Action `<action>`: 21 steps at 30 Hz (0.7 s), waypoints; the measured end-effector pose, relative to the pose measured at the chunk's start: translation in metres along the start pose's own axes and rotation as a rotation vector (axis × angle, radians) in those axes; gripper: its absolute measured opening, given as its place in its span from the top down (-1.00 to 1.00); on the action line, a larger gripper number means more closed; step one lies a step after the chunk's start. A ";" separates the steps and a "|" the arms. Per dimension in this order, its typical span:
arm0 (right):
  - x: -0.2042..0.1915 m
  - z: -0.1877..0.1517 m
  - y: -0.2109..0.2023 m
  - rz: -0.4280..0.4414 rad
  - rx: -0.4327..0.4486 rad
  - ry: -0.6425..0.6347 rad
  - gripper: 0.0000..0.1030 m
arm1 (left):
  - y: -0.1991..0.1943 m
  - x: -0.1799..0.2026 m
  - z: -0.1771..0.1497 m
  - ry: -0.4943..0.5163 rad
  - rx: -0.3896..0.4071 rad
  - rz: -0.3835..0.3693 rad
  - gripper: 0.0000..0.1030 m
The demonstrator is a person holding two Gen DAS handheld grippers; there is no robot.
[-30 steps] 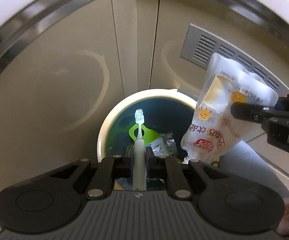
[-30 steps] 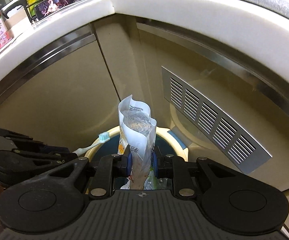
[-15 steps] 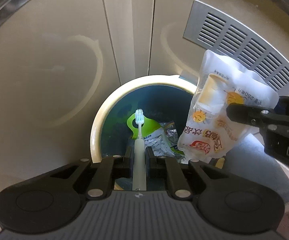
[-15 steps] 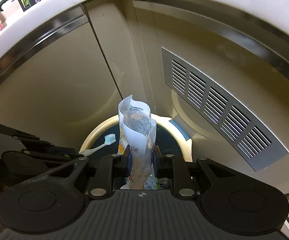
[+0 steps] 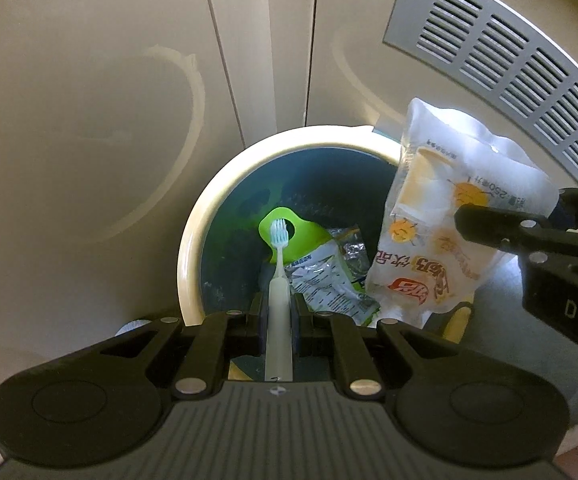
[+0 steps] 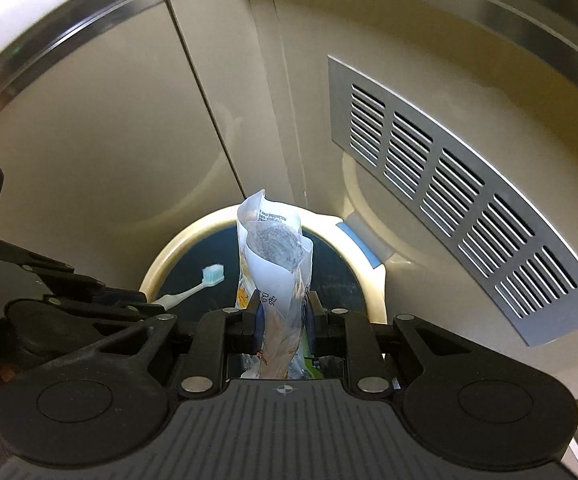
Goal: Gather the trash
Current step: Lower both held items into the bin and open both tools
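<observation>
Left wrist view: the left tongs (image 5: pixel 277 316) clench one toothbrush (image 5: pixel 277 280) over the cream-rimmed bin (image 5: pixel 193 248), two wrappers (image 5: pixel 329 276) inside. Right wrist view: the right tongs (image 6: pixel 283 316) grip one pouch (image 6: pixel 275 264) above the rim, near the vent panel (image 6: pixel 449 200).

Right gripper (image 6: pixel 283 316) clamped on a crumpled white pouch (image 6: pixel 275 256), held upright above the cream-rimmed bin (image 6: pixel 161 264). Left of the pouch, left gripper (image 6: pixel 129 300) pinching a toothbrush (image 6: pixel 205 280), bristles over the bin's dark mouth. Right of the bin, a grey slotted vent (image 6: pixel 449 200) on the cabinet.
</observation>
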State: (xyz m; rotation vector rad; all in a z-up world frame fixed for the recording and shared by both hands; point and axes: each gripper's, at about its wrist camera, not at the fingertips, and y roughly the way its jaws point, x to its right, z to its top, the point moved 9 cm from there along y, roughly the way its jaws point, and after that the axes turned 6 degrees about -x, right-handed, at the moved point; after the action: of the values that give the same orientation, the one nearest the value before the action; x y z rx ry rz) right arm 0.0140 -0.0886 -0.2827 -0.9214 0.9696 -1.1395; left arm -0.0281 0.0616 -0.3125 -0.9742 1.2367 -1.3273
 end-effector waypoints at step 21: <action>-0.003 -0.006 -0.054 0.066 0.064 0.070 -0.73 | -0.065 -0.014 -0.033 0.005 0.133 0.095 -0.99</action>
State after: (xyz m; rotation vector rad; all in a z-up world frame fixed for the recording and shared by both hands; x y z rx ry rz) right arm -0.0076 -0.0951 -0.2337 -0.7971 1.0083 -1.1465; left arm -0.0681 0.0759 -0.2518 -0.8097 1.1684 -1.3201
